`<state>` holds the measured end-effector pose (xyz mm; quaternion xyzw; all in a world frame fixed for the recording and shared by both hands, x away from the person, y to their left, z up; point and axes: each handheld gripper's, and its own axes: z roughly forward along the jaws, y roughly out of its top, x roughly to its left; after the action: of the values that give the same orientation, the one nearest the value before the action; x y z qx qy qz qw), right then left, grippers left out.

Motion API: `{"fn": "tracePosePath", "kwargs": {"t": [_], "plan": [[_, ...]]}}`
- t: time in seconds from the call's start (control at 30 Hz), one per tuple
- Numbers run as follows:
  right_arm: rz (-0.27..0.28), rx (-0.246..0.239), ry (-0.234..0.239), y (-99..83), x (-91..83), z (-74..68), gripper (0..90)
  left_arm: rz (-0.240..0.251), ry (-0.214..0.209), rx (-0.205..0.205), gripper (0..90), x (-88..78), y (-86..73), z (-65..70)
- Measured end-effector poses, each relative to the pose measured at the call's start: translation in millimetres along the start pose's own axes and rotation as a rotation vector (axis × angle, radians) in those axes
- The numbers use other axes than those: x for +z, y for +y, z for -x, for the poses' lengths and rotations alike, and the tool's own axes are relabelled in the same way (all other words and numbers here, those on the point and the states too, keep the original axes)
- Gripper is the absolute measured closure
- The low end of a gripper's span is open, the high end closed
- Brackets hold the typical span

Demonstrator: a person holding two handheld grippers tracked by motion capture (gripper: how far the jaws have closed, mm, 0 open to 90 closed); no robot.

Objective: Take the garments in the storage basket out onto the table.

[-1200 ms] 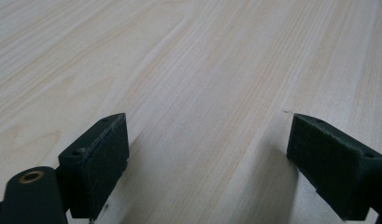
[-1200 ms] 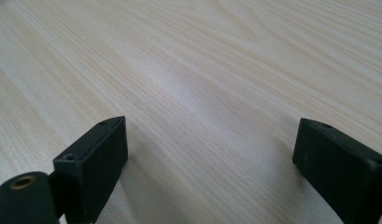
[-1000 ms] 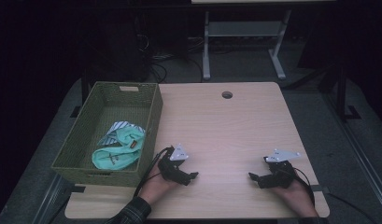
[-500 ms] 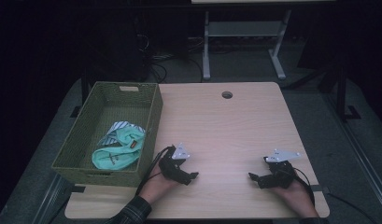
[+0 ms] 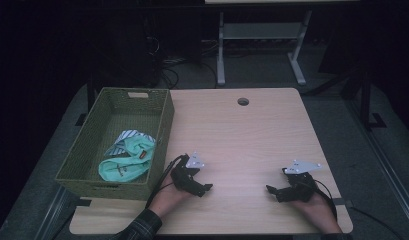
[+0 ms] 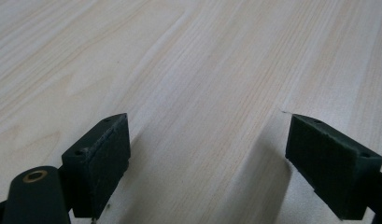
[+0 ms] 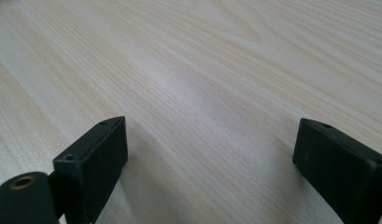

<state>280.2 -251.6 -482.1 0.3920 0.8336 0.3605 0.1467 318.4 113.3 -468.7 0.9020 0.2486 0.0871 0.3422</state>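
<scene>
Both my grippers rest on the table, jaws apart and gripping nothing.

My left gripper (image 5: 204, 189) sits lower centre, just right of the basket (image 5: 162, 125) holding the mint cloth (image 5: 129, 162); my right gripper (image 5: 270, 190) lies lower right, well apart from it.

Green basket (image 5: 87, 165), mint cloth (image 5: 127, 167) (striped beside).

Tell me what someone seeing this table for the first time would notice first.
Probably the mint-green cloth bunched with a striped piece in the woven green basket at the table's left edge, the one spot of colour. Next, the left gripper and right gripper resting near the front of the bare wooden table, jaws open with nothing between them.
</scene>
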Motion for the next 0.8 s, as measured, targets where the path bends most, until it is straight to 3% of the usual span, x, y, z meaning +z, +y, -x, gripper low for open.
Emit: {"fn": "tracePosePath", "kwargs": {"t": [0.8], "plan": [[0.001,-0.003,0.001,0.0,0.1,0.1,9.9,0.034,-0.026,-0.028,13.4,-9.9,7.7,-1.8]]}}
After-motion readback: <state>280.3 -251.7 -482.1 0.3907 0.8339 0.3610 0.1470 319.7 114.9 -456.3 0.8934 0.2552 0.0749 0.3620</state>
